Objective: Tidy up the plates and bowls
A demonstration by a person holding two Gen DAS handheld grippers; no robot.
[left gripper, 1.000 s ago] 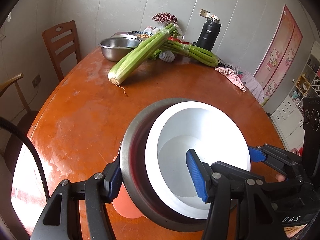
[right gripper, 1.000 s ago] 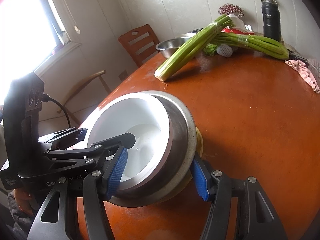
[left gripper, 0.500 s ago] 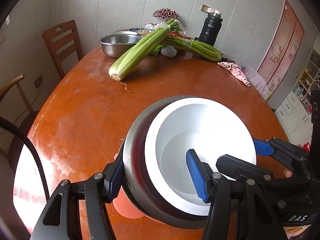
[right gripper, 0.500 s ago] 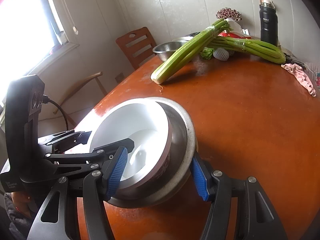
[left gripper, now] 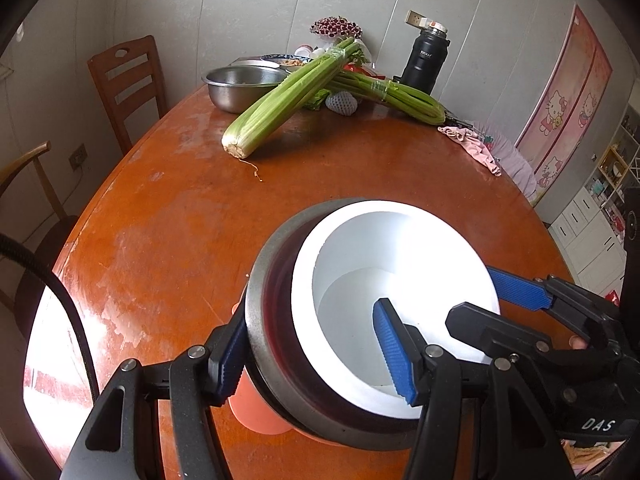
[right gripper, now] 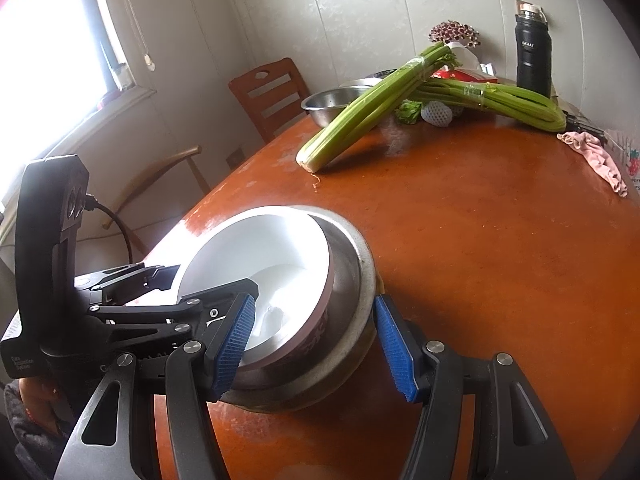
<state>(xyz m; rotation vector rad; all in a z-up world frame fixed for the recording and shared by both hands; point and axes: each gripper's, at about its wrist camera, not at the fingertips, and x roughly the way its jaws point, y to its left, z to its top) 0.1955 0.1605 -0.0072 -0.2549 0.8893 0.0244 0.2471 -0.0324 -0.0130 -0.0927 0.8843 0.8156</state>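
A white bowl (left gripper: 400, 248) (right gripper: 260, 248) is nested in a steel bowl (left gripper: 260, 320) (right gripper: 352, 264). An orange bowl (left gripper: 256, 412) peeks out beneath them, at the near edge of the round wooden table (left gripper: 180, 220). My left gripper (left gripper: 312, 356) (right gripper: 216, 280) is shut on the stack's left wall, one pad outside the steel, one inside the white bowl. From the other side my right gripper (right gripper: 316, 346) (left gripper: 472, 296) clamps the right wall the same way. I cannot tell whether the stack rests on the table.
Two celery bunches (left gripper: 288, 104) (left gripper: 400, 96) lie across the far half, by a steel basin (left gripper: 236, 84), a black flask (left gripper: 424, 60) and a pink cloth (left gripper: 472, 144). A wooden chair (left gripper: 124, 80) stands at the far left edge.
The stack sits less tilted and a little lower in both views than a second ago. Both grips are unchanged.
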